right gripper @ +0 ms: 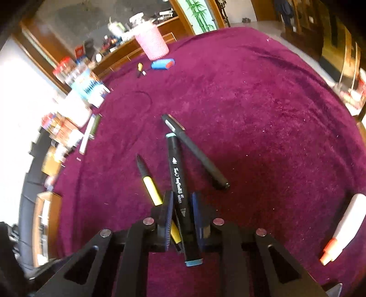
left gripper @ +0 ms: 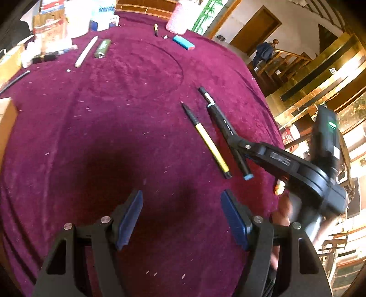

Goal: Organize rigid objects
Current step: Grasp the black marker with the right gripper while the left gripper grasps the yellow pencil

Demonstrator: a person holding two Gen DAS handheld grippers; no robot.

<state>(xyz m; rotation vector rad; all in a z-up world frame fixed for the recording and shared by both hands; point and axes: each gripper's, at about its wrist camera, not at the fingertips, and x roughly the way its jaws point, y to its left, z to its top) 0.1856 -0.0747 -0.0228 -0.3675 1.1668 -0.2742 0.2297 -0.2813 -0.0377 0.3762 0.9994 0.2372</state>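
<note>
Marker (right gripper: 180, 198) lettering: right wrist only

Left claw (left gripper: 181, 219) hangs open over bare maroon worktop (left gripper: 103, 128). Right claw (left gripper: 236, 146) clamps black marker (left gripper: 219, 116) w/ teal ends; yellow pen (left gripper: 207, 139) lies just beside it. Pink basket (left gripper: 177, 17) at far edge.

White lettering runs along the barrel of a black art marker (right gripper: 180, 198) held between the right gripper (right gripper: 183, 211) pads. It reads roughly "Touch", then a word too blurred to make out, then "ART MARKER". Print on the boxes far left of the gripper is unreadable.
</note>
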